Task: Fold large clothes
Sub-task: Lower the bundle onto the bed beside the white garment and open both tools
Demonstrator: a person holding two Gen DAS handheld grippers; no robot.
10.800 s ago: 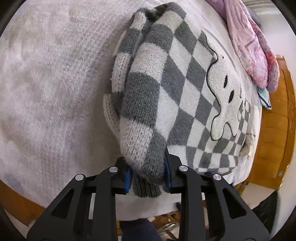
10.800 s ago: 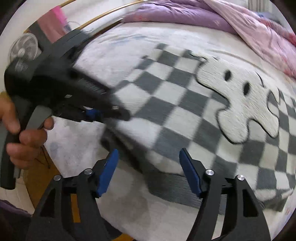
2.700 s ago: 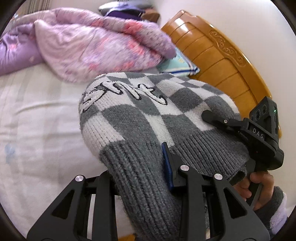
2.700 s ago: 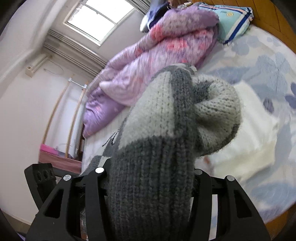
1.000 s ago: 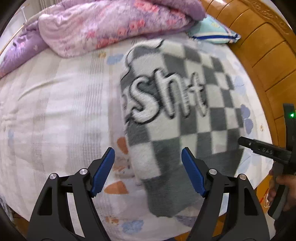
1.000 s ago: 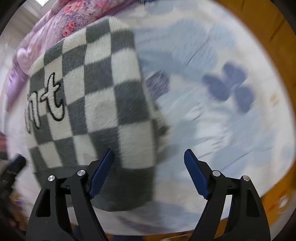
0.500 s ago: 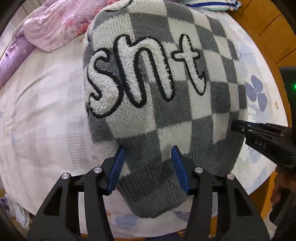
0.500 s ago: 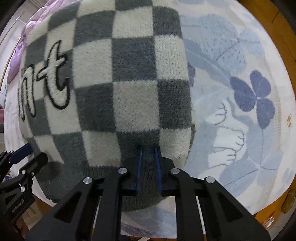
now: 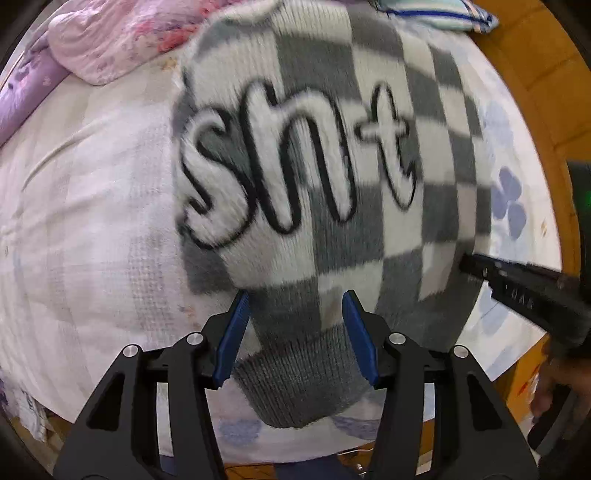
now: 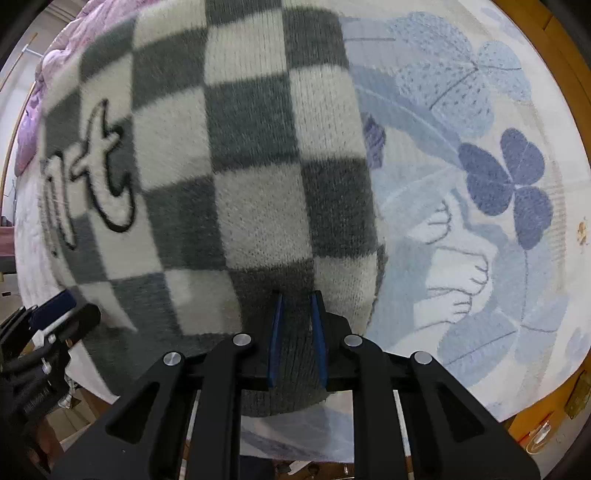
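1. Checkered sweater [image 9: 325, 155] lies folded on the bed sheet [image 9: 92, 206], grey/white squares up, w/ fuzzy white "shnt" lettering [image 9: 295, 177] outlined in black across its top face.
2. Ribbed grey hem [image 9: 306, 373] sits at the near edge of the bed, closest to both tools.
3. Left gripper [image 9: 297, 332]: jaws spread apart, blue pads either side of the hem strip, the fabric between them not pinched; whether the pads touch the knit can't be told.
4. Right gripper [image 10: 297, 339]: jaws nearly together, clenched on a bunch of the grey hem at the sweater's right near corner; knit bulges up btw the blue pads.
5. In the left wrist view the right gripper's black body comes in from the right side, its tip at the sweater's edge; in the right wrist view the left gripper shows at lower left, next to the hem.
6. Pink/purple quilt [image 9: 122, 40] is heaped at the far side of the bed, just beyond the sweater.
7. Striped pillow [image 9: 436, 14] lies at the far right corner by the wooden bed frame [image 9: 535, 74].
8. Sheet to the right of the sweater carries a blue clover print [image 10: 506, 181].
9. Both views are motion-blurred.
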